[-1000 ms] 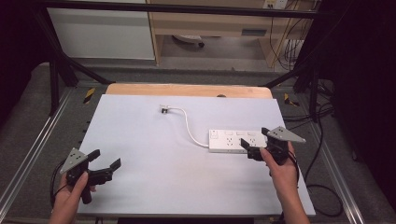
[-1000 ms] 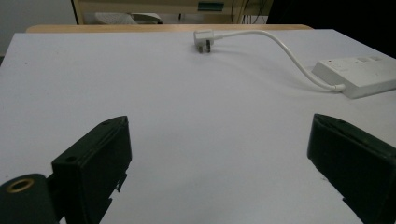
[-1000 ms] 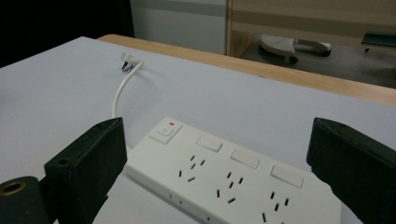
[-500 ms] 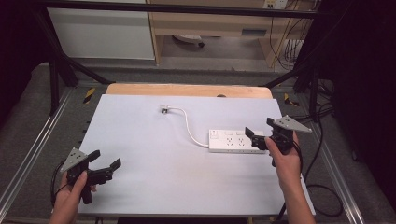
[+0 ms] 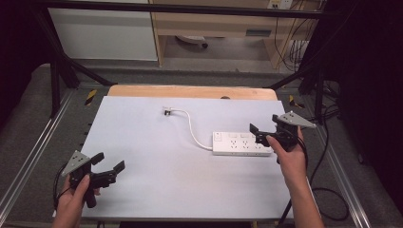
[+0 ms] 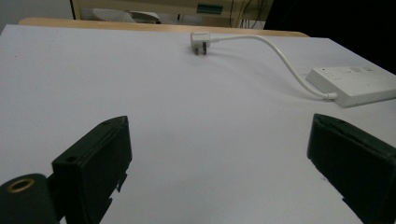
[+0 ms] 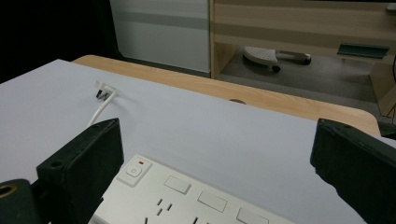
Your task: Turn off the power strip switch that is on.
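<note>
A white power strip (image 5: 242, 143) lies flat on the white table top (image 5: 157, 156), right of centre. Its white cord (image 5: 192, 129) curves off to a plug (image 5: 167, 112) lying farther back. My right gripper (image 5: 256, 134) hovers open over the strip's right end, nothing between its jaws. In the right gripper view the power strip (image 7: 187, 196) sits just below the open right gripper (image 7: 217, 163), with the plug (image 7: 105, 91) beyond. My left gripper (image 5: 108, 161) is open at the near left corner. From the left gripper (image 6: 219, 154) I see the plug (image 6: 201, 41) and strip (image 6: 355, 84) far ahead.
A wooden table edge (image 5: 190, 91) borders the white top at the back. Metal frame rails (image 5: 28, 156) run along both sides. Cabinets and a chair base (image 5: 190, 40) stand on the floor beyond. A black cable (image 5: 328, 199) trails at the right.
My right gripper has moved a little farther back and to the right over the strip's end. The left gripper has stayed in place.
</note>
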{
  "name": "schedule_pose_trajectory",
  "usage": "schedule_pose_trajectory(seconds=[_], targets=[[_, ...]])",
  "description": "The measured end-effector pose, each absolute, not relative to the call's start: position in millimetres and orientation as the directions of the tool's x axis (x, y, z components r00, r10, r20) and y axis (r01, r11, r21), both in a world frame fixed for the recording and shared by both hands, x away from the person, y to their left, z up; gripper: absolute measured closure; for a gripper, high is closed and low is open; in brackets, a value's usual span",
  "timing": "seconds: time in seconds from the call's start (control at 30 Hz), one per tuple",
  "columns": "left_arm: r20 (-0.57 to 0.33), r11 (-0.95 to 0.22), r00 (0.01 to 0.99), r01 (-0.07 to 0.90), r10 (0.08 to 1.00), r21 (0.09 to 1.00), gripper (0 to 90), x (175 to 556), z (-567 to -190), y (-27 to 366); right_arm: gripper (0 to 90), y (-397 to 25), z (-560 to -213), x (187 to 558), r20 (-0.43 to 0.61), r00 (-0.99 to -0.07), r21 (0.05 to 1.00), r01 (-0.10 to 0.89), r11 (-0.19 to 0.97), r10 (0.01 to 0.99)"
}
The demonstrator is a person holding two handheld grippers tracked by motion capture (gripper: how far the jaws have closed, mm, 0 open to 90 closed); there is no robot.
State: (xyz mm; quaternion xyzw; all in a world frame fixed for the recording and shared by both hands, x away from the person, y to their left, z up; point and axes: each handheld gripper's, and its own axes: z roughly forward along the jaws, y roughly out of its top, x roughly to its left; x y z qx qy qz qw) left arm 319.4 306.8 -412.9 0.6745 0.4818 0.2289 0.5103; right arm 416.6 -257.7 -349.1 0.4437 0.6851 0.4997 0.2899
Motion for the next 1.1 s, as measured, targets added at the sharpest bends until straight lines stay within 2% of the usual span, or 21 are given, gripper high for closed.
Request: schedule_pose_trajectory(seconds=[0.3, 0.37, 0.4, 0.57, 0.6, 0.67, 0.73, 0.77, 0.8, 0.83, 0.87, 1.0, 1.1], targets=[[-0.174, -0.034, 0.434, 0.431, 0.884, 0.902, 6.6, 320, -416, 306, 4.3, -254, -353, 429, 0.053, -0.429, 0.93, 0.35, 0.111, 0.902], [-0.17, -0.04, 0.433, 0.435, 0.885, 0.899, 6.5, 320, -417, 306, 9.7, -249, -353, 435, 0.046, -0.42, 0.925, 0.36, 0.12, 0.907], [-0.169, -0.039, 0.432, 0.434, 0.886, 0.9, 6.5, 320, -417, 307, 9.7, -249, -353, 435, 0.046, -0.42, 0.925, 0.36, 0.12, 0.907], [-0.18, -0.026, 0.416, 0.443, 0.892, 0.896, 6.6, 320, -418, 313, 28.8, -240, -353, 444, 0.017, -0.396, 0.928, 0.347, 0.133, 0.918], [-0.18, -0.024, 0.411, 0.445, 0.894, 0.895, 6.6, 320, -418, 314, 28.8, -240, -353, 444, 0.017, -0.396, 0.928, 0.347, 0.133, 0.918], [-0.177, -0.022, 0.406, 0.44, 0.897, 0.898, 6.6, 319, -417, 315, 35.5, -236, -353, 446, -0.009, -0.404, 0.935, 0.32, 0.15, 0.915], [-0.175, -0.02, 0.402, 0.437, 0.899, 0.899, 6.7, 319, -417, 315, 45.7, -230, -354, 449, -0.019, -0.424, 0.939, 0.304, 0.162, 0.905], [-0.175, -0.02, 0.401, 0.437, 0.899, 0.899, 6.7, 319, -417, 315, 45.7, -230, -354, 449, -0.019, -0.424, 0.939, 0.304, 0.162, 0.905], [-0.175, -0.02, 0.402, 0.436, 0.899, 0.9, 6.8, 320, -417, 315, 57.2, -226, -355, 450, -0.037, -0.439, 0.943, 0.281, 0.176, 0.898], [-0.173, -0.023, 0.402, 0.438, 0.899, 0.899, 6.8, 320, -417, 314, 57.2, -226, -355, 450, -0.037, -0.439, 0.943, 0.281, 0.176, 0.898], [-0.163, -0.03, 0.396, 0.437, 0.904, 0.899, 6.2, 320, -417, 314, 62.8, -225, -356, 451, -0.045, -0.454, 0.945, 0.269, 0.185, 0.89], [-0.157, -0.031, 0.389, 0.435, 0.908, 0.9, 5.0, 318, -417, 316, 73.0, -220, -359, 452, -0.053, -0.477, 0.95, 0.246, 0.191, 0.877], [-0.166, -0.014, 0.38, 0.429, 0.91, 0.903, 5.0, 318, -416, 319, 74.9, -219, -361, 454, -0.041, -0.474, 0.954, 0.243, 0.175, 0.88]])
